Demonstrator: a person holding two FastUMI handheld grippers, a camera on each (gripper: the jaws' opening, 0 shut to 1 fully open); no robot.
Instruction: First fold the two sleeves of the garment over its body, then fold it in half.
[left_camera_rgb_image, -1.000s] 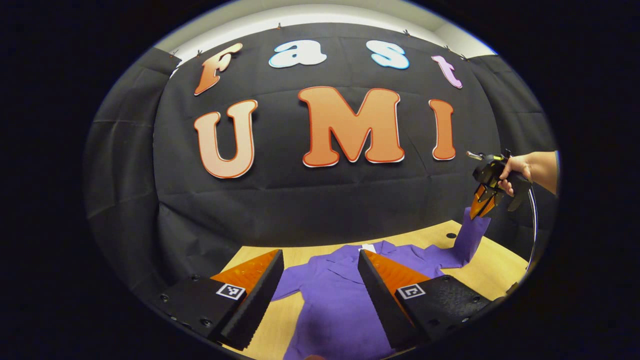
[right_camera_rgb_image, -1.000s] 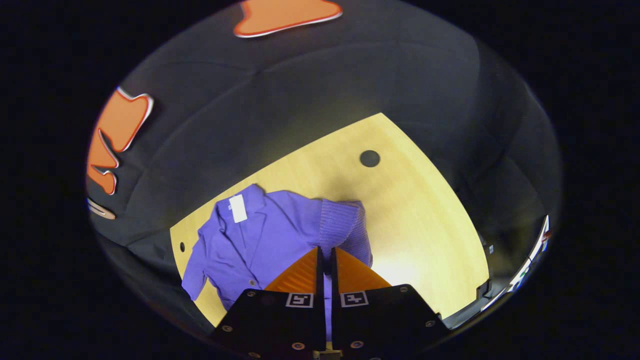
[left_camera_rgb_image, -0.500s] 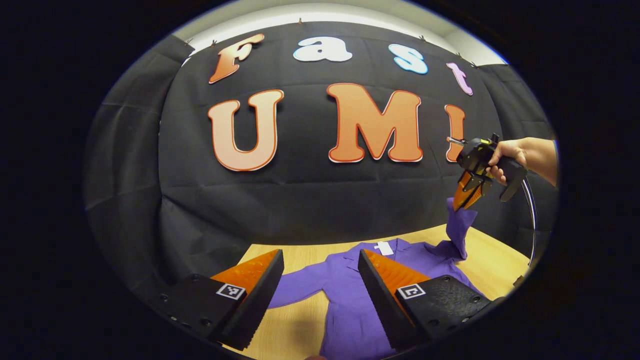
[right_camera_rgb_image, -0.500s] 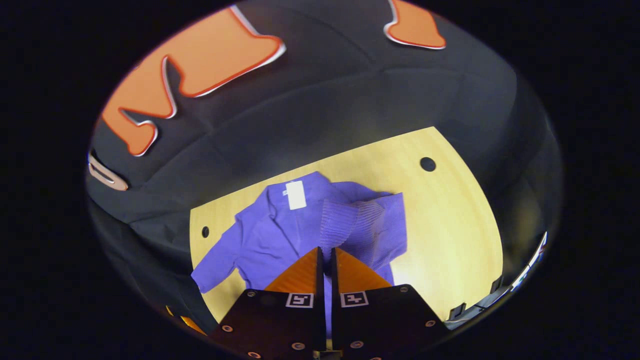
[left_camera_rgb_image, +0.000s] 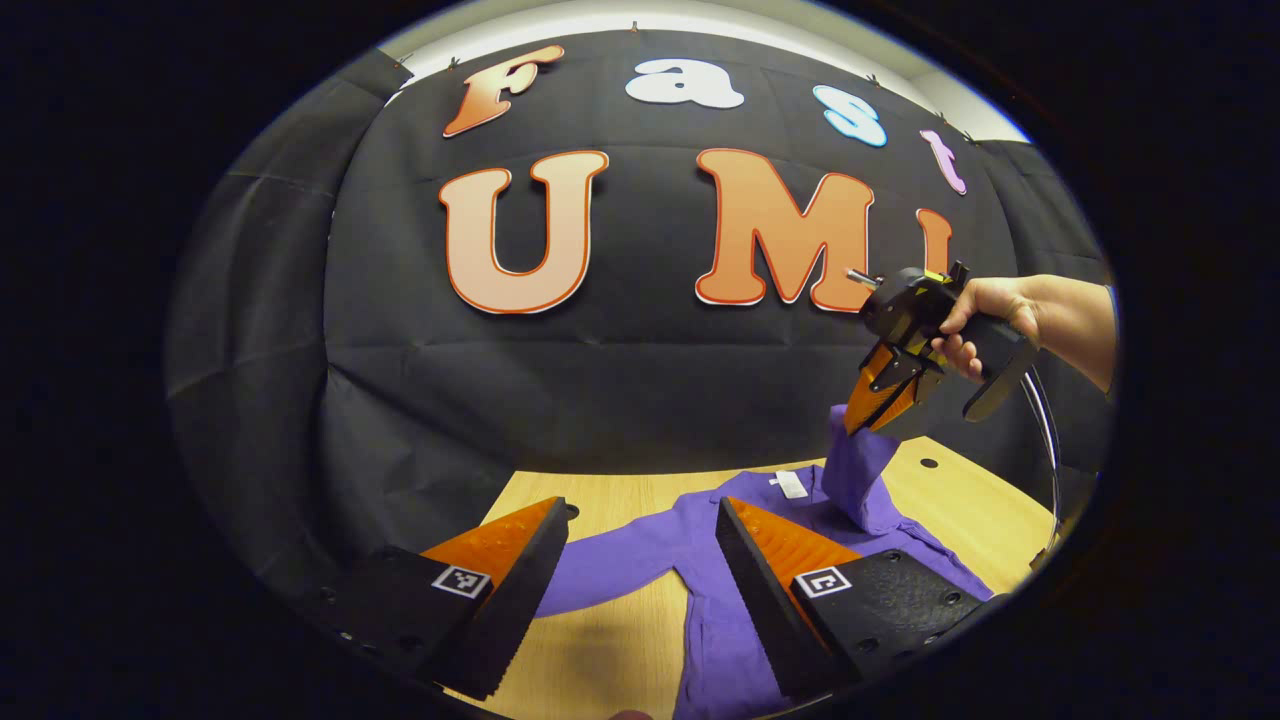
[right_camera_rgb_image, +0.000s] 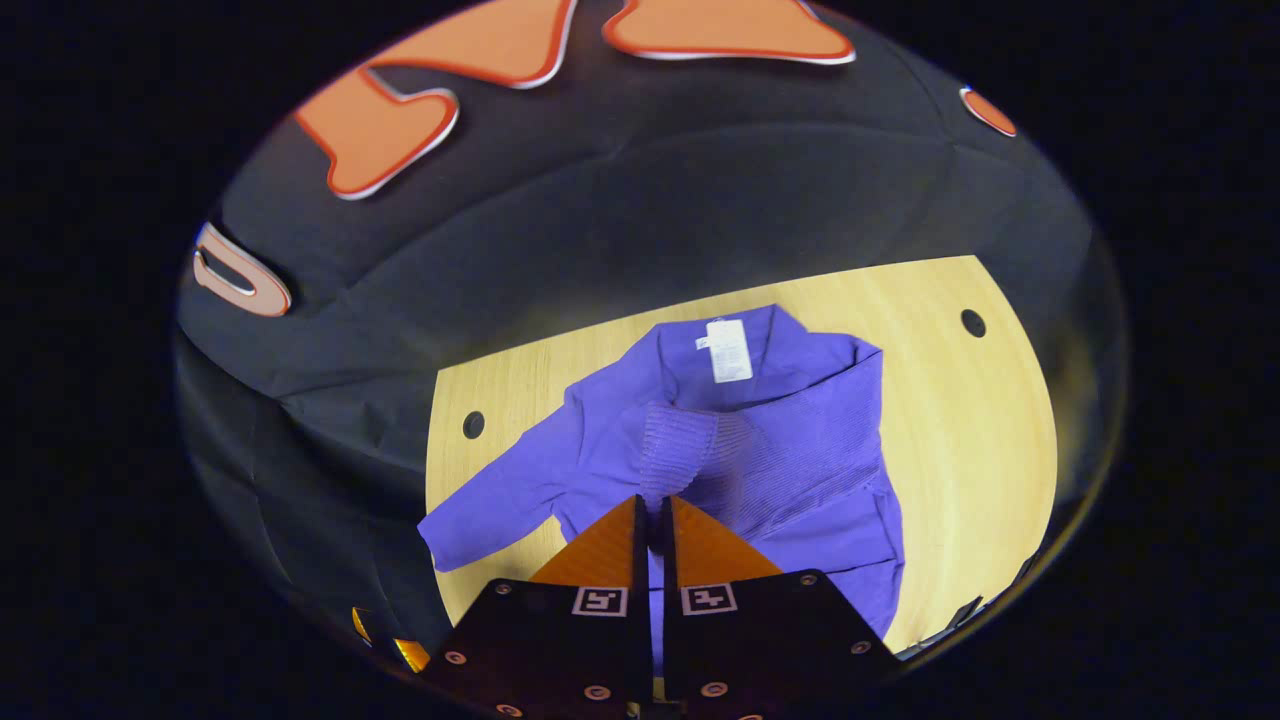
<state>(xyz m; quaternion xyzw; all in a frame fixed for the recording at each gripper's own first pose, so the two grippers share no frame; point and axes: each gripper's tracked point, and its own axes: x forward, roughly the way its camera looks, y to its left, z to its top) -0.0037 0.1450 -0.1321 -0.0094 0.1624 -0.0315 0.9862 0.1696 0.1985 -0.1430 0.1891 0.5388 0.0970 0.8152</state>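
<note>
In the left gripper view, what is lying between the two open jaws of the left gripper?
The purple garment on the wooden table; its flat sleeve crosses the gap.

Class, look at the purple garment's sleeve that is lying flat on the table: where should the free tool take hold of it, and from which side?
Grip the flat purple sleeve at its cuff end, coming down from above: it lies outstretched on the wooden table, so the open left tool can pinch its free end.

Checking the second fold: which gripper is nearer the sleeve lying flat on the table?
Left. The left gripper hangs open just above the flat sleeve; the right gripper is across the garment, holding the other sleeve up.
</note>
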